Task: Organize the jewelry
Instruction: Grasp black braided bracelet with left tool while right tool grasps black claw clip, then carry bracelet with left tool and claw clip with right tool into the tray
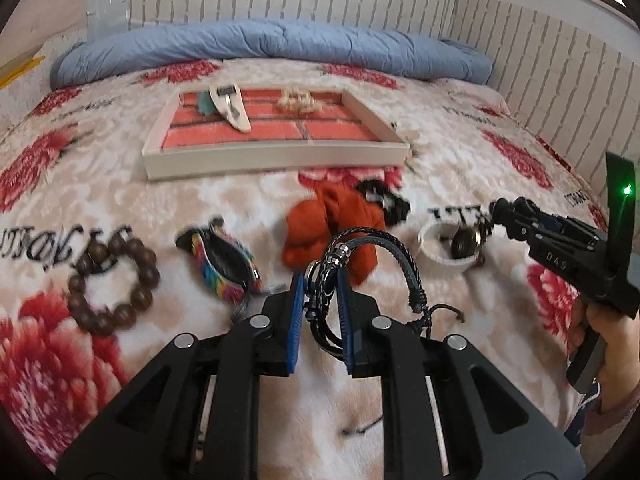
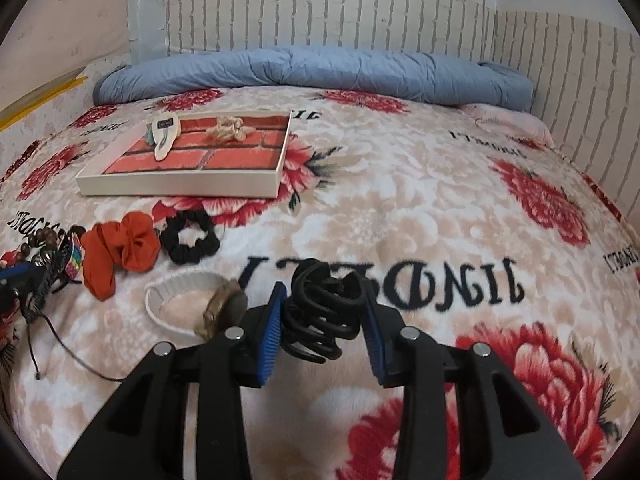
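Fingers [image 1: 298,312] on the left gripper [image 1: 320,300] are pinched tight on a black braided leather bracelet [image 1: 376,248] with little metal rings, and it's up off the bed, cords dangling below. Right gripper [image 2: 322,312] has its fingers [image 2: 272,332] clamped on a bundle of black hair ties [image 2: 320,320], also clear of the blanket [image 2: 400,208].

Everything's spread out on a fuzzy floral blanket on a bed. Further back there's a shallow white tray [image 1: 276,160] with a red brick pattern inside, and it's already got a cream hair clip [image 1: 232,108] and a pale knotted thing [image 1: 296,100] in it.

Loose stuff in front of the tray: a brown wooden bead bracelet [image 1: 112,280] on the left, a rainbow woven band [image 1: 228,260] just beside it, an orange scrunchie [image 1: 332,236] in the middle, and a black scrunchie [image 2: 190,242] next to that. A white bangle [image 2: 180,296] sits near the right gripper with a round metal piece [image 2: 224,312] leaning on it, can't tell exactly what that is.

Blue rolled duvet [image 1: 272,48] runs along the wall at the back.
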